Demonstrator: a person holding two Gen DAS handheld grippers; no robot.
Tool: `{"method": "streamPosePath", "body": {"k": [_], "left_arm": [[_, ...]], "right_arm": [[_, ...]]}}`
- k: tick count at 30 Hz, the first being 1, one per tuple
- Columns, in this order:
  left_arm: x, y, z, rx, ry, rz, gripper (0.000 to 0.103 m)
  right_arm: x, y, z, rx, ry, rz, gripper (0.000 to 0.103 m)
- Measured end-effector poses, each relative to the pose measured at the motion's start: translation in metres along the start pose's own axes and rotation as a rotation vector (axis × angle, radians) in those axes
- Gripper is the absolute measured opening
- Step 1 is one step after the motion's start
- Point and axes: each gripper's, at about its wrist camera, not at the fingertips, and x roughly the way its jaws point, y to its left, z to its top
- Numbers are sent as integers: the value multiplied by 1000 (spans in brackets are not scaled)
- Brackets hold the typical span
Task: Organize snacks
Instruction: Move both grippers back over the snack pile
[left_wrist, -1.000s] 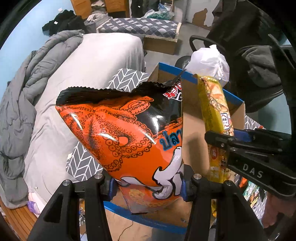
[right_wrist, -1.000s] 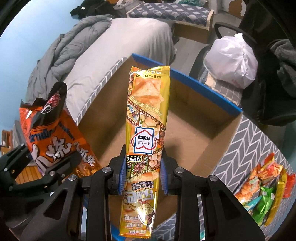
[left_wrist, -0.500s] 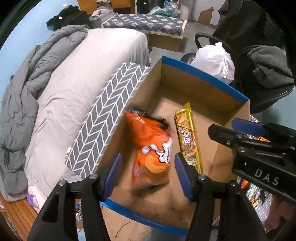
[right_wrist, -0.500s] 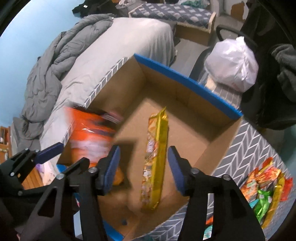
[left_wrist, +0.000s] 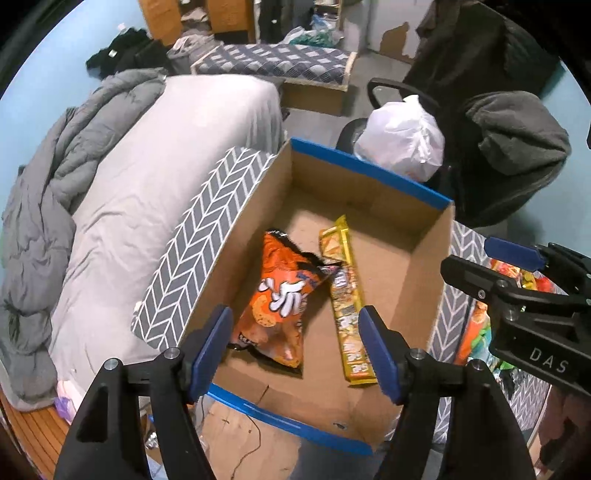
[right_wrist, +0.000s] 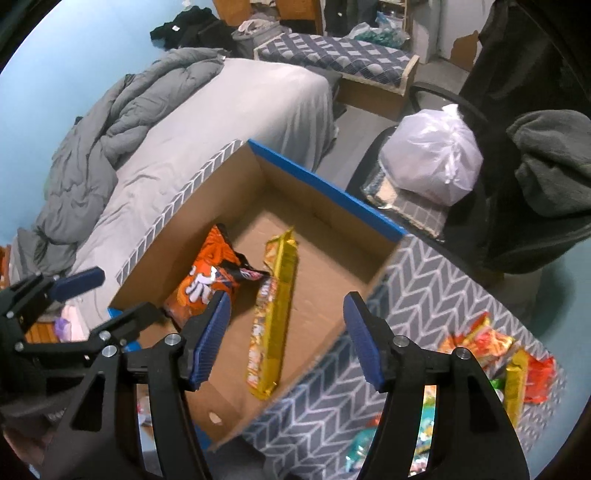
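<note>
Two snacks, crinkly orange foil chip bag (left_wrist: 275, 306) & long yellow wrapper pack (left_wrist: 345, 295), lie in the brown cardboard box w/ blue rim (left_wrist: 369, 168); left gripper (left_wrist: 295, 349) & right gripper (right_wrist: 286, 338) jaws opening, empty, so next prob grab from loose snack pile (right_wrist: 491, 350) beside box.

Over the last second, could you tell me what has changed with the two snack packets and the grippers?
Both were let go: the orange snack bag dropped from the left gripper and the yellow packet from the right gripper into the cardboard box; both jaws are opening, empty. The box stayed put.
</note>
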Motion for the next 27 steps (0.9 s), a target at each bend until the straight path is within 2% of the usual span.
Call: {"method": "streamPosePath", "body": {"k": [11, 17, 27], "left_arm": [[-18, -46, -3, 98, -43, -26, 72], [-19, -72, -6, 155, -32, -54, 72], [-26, -128, -7, 281, -53, -84, 72]], "right_arm": [[-44, -47, -33, 76, -43, -57, 67], [-59, -73, -56, 128, -45, -92, 67], [-87, -136, -104, 236, -40, -175, 67]]}}
